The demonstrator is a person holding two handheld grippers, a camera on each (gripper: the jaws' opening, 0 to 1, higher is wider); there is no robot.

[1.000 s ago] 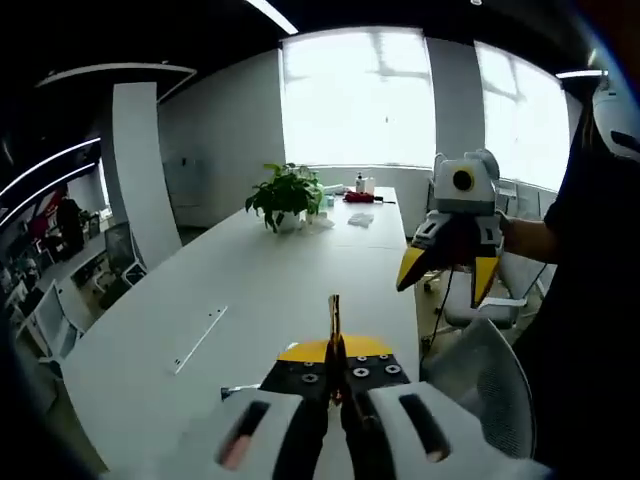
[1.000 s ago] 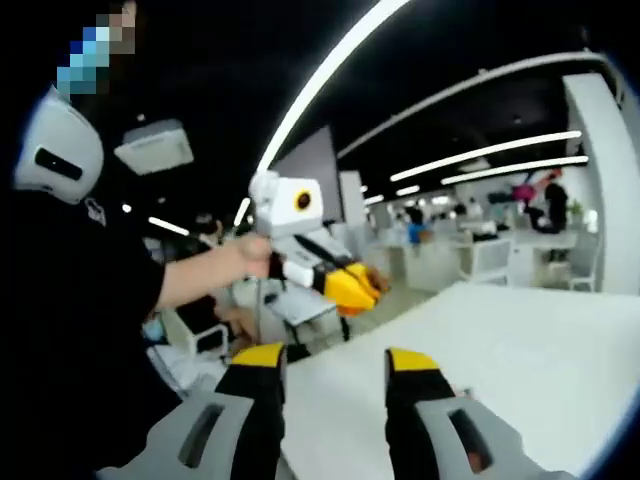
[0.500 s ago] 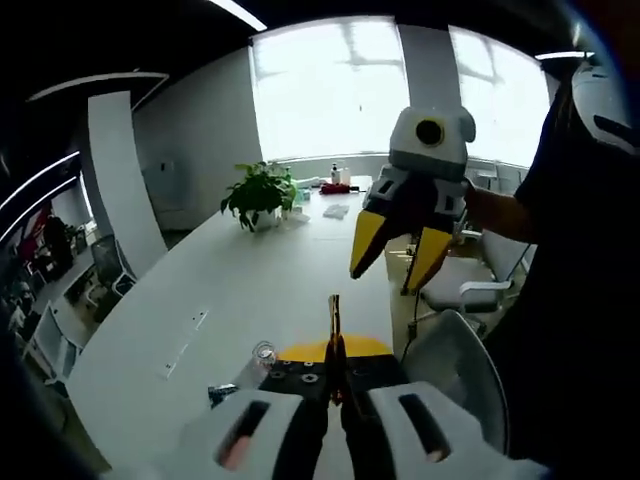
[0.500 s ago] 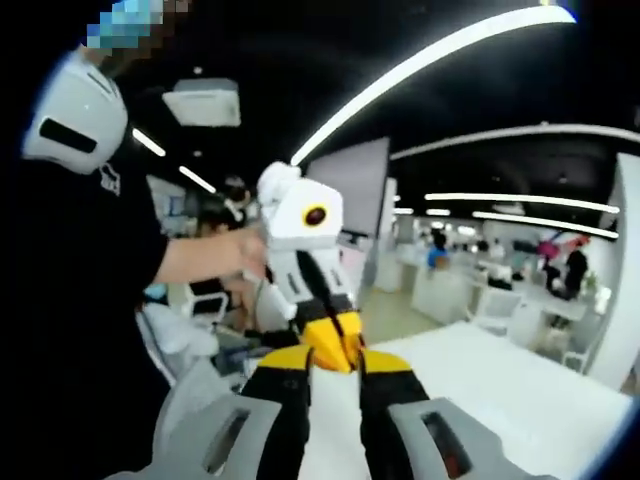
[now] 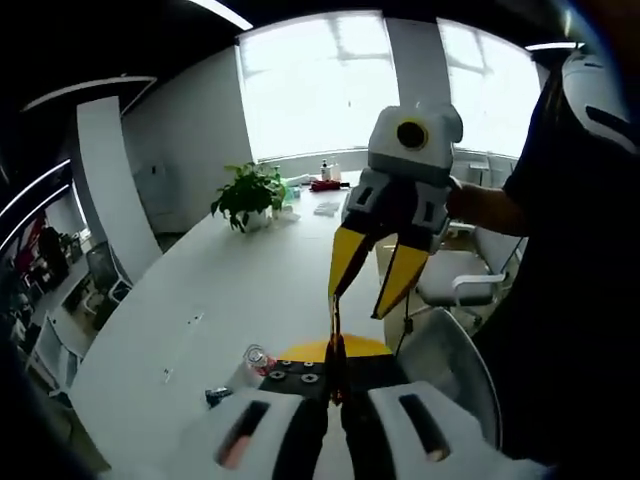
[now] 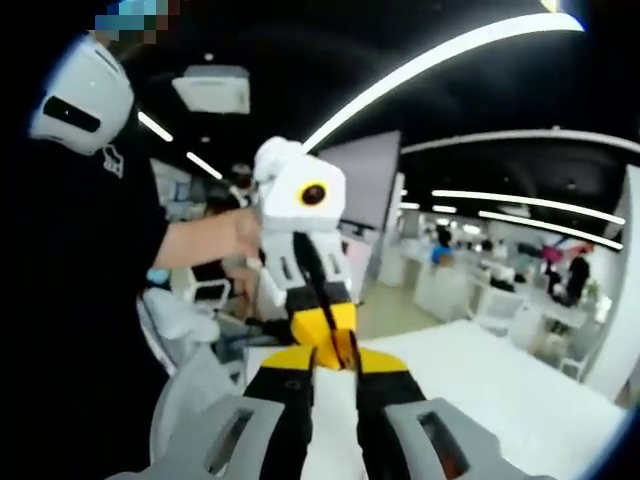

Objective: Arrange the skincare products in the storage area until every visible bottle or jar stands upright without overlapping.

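I am holding the left gripper [image 5: 334, 335] pressed shut on nothing, above the white table's [image 5: 250, 285] near edge. The right gripper [image 5: 366, 285] is hanging just ahead, jaws parted, empty. A small jar [image 5: 259, 359] is standing left of my jaws; open tabletop is stretching beyond toward the potted plant [image 5: 248, 193].

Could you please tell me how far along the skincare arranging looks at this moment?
Nothing looks arranged yet. A small clear bottle lies on the white table beside the left gripper, whose jaws are shut with nothing between them. The right gripper is open in the air, tips close to the left gripper's, holding nothing. More bottles stand far off beyond the plant. All of the uprighting and placing remains.
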